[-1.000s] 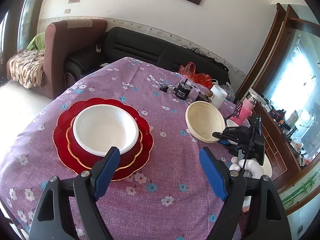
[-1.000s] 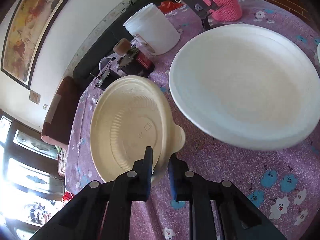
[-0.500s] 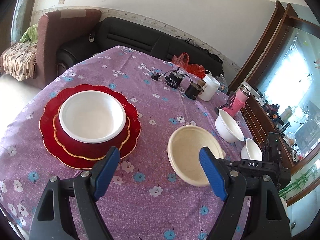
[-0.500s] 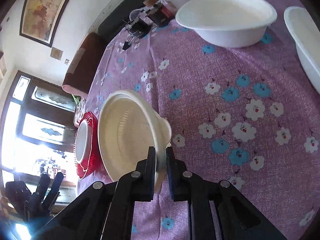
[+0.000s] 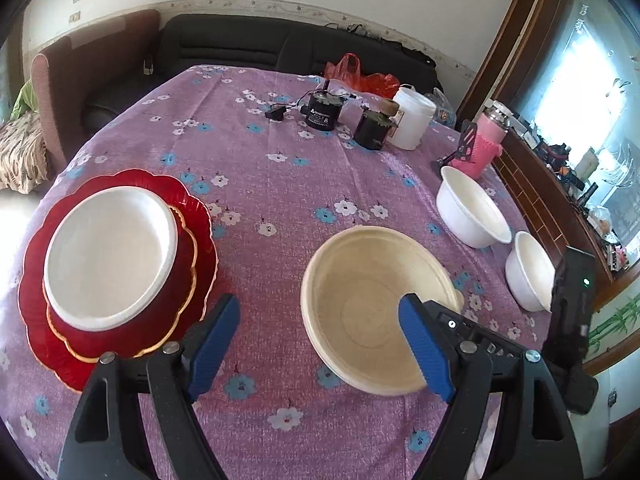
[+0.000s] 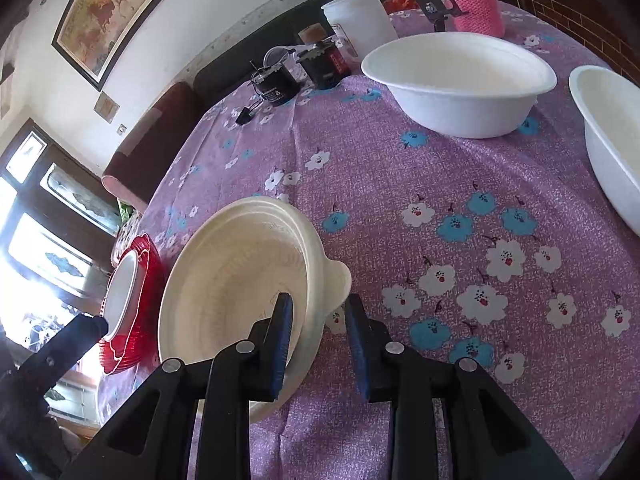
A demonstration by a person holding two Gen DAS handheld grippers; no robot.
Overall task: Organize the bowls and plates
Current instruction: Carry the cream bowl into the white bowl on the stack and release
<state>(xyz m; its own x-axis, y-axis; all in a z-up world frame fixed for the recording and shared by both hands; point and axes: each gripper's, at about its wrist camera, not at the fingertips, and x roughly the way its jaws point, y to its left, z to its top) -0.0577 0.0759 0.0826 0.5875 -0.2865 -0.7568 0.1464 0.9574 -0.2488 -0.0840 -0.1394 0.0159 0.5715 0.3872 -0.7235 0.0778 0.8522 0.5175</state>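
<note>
Where a second ago the cream bowl (image 5: 372,304) sat far across the table by the white jar (image 5: 412,120), the left wrist view now shows it mid-cloth, beside the red plate stack (image 5: 192,216); the left gripper (image 5: 320,348) hangs wide, empty. From the right wrist, the right gripper (image 6: 318,340) is opening, bowl rim between its pads, seemingly released. Purple floral tablecloth (image 6: 400,168), sofa behind.

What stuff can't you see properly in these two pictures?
- Near edge of the cream bowl: left wrist view, hidden behind the left tool.
- Red plates under the white bowl: right wrist view, squeezed at the glary edge, count unclear.
- Second white bowl: right wrist view, cut off by the edge.
- Black jar label: left wrist view, too small.
</note>
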